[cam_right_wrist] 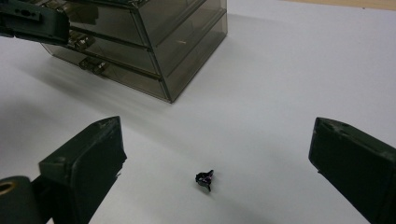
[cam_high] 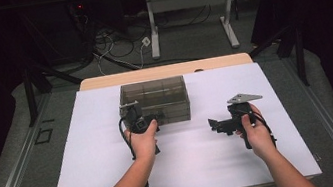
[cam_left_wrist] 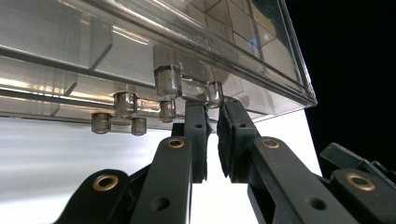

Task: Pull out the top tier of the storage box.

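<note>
Forearms: two come in from the near edge of the counter (cam_high: pixel 92 181), nearest the camera, one gripper in each hand.
Left gripper (cam_high: pixel 140 123): at the front face of the box (cam_high: pixel 155 100), its jaws drawn narrow around a drawer knob (cam_left_wrist: pixel 212 93); the pads sit right at the knob, but I cannot tell whether they truly press on it.
Box: a smoky clear drawer box on the white sheet, toward the far side; its front faces the person.
Knobs: in the left gripper view, three pairs of small clear posts on the box front, one pair per drawer as far as I can count; three drawers stacked.
Black bit (cam_right_wrist: pixel 205 178): one tiny dark piece on the sheet, right of the box and nearer the person, lying between the right gripper's jaws but untouched.
Right gripper (cam_high: pixel 225 123): right of the box, well apart from it, jaws wide and holding nothing.
Risk, slip: the knob is small and smooth; a pull with a shallow pinch could let the pads slide off.
Risk, drag: the box looks light; with nothing steadying it, a pull on the drawer could drag the whole box forward.
</note>
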`<state>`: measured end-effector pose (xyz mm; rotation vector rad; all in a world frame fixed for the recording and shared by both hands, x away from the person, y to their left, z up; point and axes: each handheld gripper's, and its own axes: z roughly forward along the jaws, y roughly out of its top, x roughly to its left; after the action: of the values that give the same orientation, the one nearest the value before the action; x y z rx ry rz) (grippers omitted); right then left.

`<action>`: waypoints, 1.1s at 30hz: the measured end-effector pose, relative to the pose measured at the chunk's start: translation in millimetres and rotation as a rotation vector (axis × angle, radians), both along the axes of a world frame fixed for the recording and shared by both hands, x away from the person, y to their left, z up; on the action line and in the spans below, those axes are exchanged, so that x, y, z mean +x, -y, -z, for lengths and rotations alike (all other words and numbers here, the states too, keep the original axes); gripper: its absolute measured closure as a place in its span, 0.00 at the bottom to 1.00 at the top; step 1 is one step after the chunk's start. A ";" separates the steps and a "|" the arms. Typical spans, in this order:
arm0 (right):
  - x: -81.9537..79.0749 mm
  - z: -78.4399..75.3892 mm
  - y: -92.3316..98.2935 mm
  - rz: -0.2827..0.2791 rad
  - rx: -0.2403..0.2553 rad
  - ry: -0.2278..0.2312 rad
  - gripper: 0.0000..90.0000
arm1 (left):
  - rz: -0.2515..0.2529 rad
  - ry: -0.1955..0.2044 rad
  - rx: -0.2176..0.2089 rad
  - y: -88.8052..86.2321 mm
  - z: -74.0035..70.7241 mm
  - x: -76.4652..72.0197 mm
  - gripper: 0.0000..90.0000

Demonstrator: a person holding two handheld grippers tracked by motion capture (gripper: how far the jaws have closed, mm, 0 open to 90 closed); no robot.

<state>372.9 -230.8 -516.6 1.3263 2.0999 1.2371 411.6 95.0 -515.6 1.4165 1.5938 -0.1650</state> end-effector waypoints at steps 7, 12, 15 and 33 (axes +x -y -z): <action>-0.1 0.0 0.0 0.000 0.000 -0.002 0.03 | 0.014 0.001 0.008 -1.4 0.0 -3.3 0.92; -0.2 0.0 -0.1 0.001 0.001 -0.003 0.03 | 0.015 0.002 0.000 -2.7 0.3 -5.3 0.92; -0.1 0.0 0.0 -0.002 0.000 -0.001 0.03 | 0.018 0.001 -0.002 -3.2 0.5 -7.1 0.92; -0.2 0.1 0.0 -0.003 -0.005 -0.001 0.03 | 0.041 0.007 -0.012 -6.0 2.1 -18.1 0.92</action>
<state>372.8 -230.8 -516.7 1.3228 2.1049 1.2319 393.5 101.1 -517.6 1.4399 1.5565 -0.1935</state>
